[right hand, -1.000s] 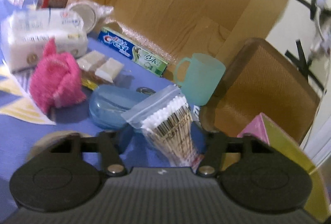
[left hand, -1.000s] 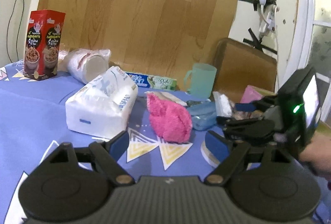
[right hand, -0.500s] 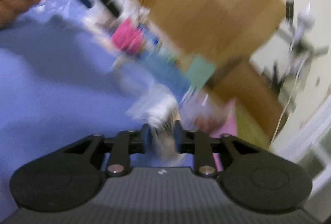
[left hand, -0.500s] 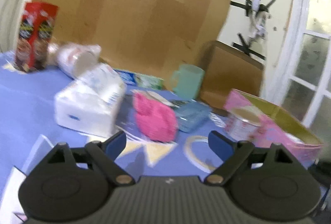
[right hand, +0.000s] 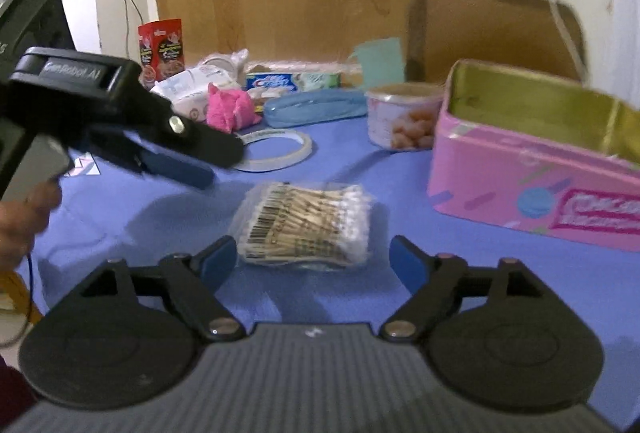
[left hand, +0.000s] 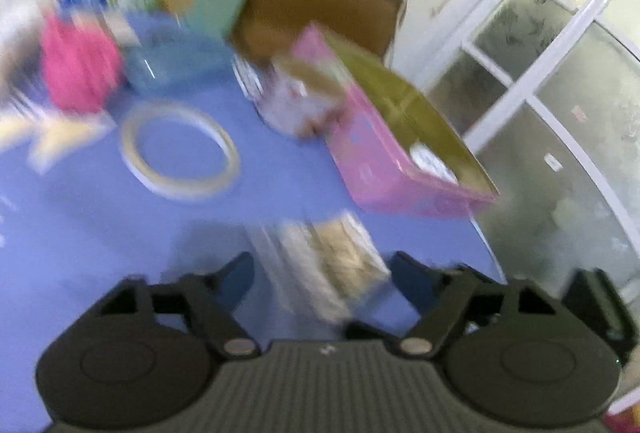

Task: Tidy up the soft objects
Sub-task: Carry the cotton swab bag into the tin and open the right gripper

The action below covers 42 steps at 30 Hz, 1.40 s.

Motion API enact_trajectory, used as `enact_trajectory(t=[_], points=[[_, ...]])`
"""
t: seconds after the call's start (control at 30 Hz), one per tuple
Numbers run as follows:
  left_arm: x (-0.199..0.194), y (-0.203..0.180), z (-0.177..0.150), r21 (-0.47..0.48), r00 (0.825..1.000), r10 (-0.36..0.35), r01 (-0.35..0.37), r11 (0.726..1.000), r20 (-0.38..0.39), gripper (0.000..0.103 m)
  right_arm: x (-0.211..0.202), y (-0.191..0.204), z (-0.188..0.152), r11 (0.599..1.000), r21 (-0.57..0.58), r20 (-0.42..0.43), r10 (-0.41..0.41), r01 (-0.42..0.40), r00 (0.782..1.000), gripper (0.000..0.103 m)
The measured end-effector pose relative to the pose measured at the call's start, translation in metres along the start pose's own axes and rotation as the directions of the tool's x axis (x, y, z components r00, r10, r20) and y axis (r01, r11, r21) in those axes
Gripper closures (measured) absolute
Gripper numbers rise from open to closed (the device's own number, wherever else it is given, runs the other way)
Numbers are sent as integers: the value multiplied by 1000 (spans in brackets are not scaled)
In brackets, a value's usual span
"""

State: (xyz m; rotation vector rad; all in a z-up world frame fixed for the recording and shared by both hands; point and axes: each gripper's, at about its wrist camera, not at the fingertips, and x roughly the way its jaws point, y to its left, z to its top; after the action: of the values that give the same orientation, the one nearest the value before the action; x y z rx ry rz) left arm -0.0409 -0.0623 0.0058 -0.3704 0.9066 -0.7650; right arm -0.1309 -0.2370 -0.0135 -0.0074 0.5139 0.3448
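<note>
Left claw (right hand: 188,161): enters the right wrist view from the left, held over the blue counter (right hand: 120,217), above and left of the swab pack. Its own view is badly smeared, but the fingers read as spread apart with nothing between the pads.

Behind it, far left of the counter: pink cloth (right hand: 232,107), the plainest soft item here. Judged limp and light; pinch a fold at the top, it will sag. It sits tight among a tissue pack (right hand: 188,89) and a blue case (right hand: 316,109), so little side room there.

Tape ring (right hand: 276,149) lies flat, between that clutter and the swabs.

Centre: bag of cotton swabs (right hand: 308,225), lying flat on the counter just ahead of the right claw (right hand: 312,261). Right claw fingers wide apart, empty, not touching the bag. Judged very light; film slippery, sticks inside stiff along their length, crushable across. Best taken across the short width at mid-bundle, moderate squeeze. Open counter on all sides of it.

Right: snack cup (right hand: 404,121), then pink tin (right hand: 532,189), lid off, interior mostly unseen. Its near wall stands taller than the bag; anything going in must be lifted over the rim. The counter edge runs near the tin in the left wrist view.
</note>
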Motion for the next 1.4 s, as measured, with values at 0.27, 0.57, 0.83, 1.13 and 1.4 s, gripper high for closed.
enact_trajectory(t=[0.27,0.57,0.83,1.13,1.4], points=[[8,-38,6,159,1000,-19,18,987,7,61,-9,5,3,998,42,96,-49,46,994,31],[65,-131,75,388,987,-140,100,916,78,60,-46,-42,40,943,66,312,-331,327,891,31],[137,-156,97,382,988,-136,97,919,78,50,-19,-122,52,762,204,168,-645,614,745,14],[79,-122,90,314,972,-75,0,949,225,40,-78,-92,29,787,326,242,-605,524,759,14],[47,-95,76,260,975,-11,-48,965,222,37,-104,-57,16,781,331,269,-617,530,740,14]])
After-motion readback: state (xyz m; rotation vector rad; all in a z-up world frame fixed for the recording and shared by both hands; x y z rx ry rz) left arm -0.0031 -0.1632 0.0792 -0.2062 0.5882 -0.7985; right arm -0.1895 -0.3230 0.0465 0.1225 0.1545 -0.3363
